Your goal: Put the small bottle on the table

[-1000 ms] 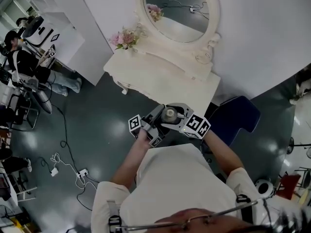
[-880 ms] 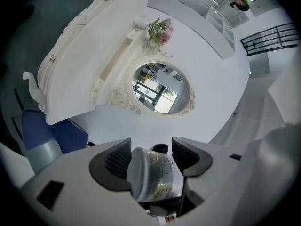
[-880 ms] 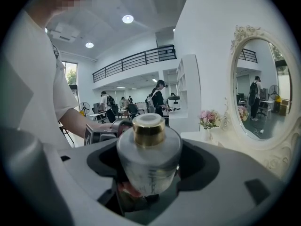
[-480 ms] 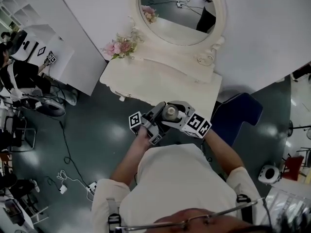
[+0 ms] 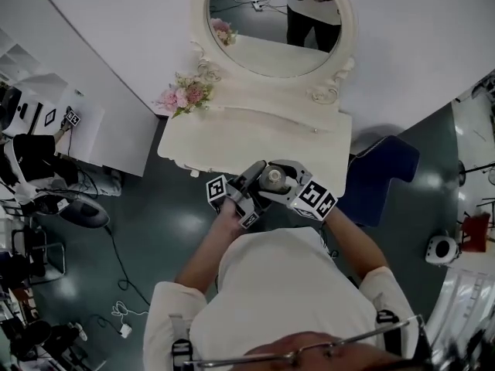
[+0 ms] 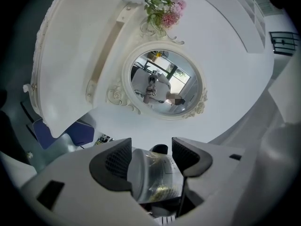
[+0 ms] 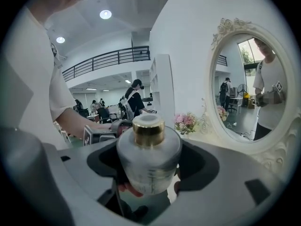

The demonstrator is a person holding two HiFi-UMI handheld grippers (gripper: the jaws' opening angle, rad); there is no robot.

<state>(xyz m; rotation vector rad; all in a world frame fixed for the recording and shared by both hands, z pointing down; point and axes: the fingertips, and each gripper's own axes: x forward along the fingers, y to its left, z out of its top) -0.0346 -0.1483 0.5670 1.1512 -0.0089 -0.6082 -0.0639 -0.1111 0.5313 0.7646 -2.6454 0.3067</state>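
Squarely between both grippers sits the small frosted-glass bottle [image 7: 148, 157] with a gold cap. The right gripper [image 7: 150, 169] is clamped on its body, and the left gripper [image 6: 150, 160] grips it too (seen side-on) — held up near the cream dressing table's [image 5: 255, 134] front edge, below the oval mirror [image 5: 271, 33].

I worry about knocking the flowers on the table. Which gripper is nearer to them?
Left. The left gripper is below and right of the flowers; the right gripper is farther right. Both grip the bottle.
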